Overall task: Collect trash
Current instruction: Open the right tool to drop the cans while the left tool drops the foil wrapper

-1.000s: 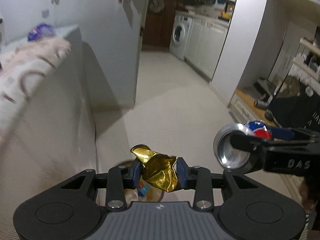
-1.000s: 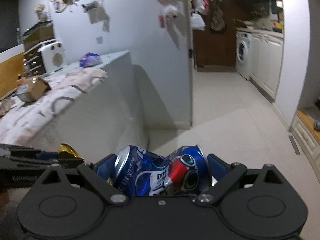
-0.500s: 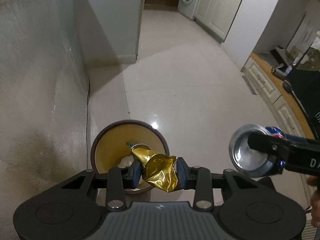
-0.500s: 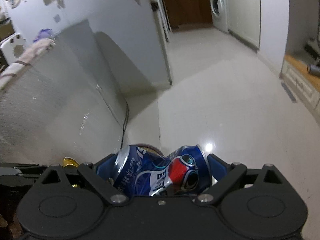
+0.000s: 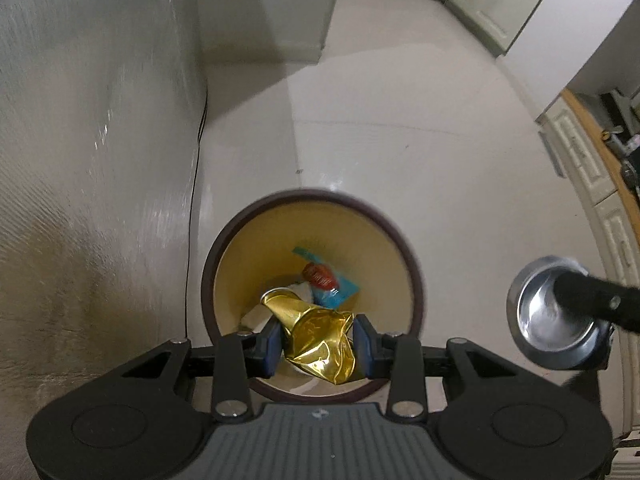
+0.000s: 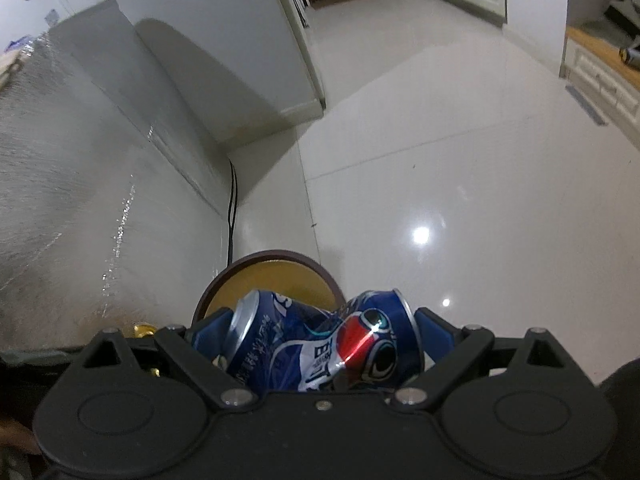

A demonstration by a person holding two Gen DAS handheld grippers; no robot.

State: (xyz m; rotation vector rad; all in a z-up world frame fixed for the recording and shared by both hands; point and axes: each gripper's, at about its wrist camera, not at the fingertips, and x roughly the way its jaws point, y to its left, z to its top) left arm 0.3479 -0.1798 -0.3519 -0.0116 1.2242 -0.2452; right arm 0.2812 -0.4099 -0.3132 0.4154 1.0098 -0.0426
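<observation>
Over the open waste bin (image 5: 412,268), left tongs (image 5: 318,342) pinch a gold foil wrapper (image 5: 320,340); right tongs (image 6: 320,344) clamp a crushed Pepsi can (image 6: 320,344).

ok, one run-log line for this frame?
left gripper: shut on gold wrapper, over bin | right gripper: shut on crushed can, beside bin | nothing released

The left gripper (image 5: 316,342) pinches a crumpled gold wrapper (image 5: 320,340) directly above the round bin (image 5: 412,264), which holds wrappers; a can's silver base (image 5: 554,316) hangs right of the rim
</observation>
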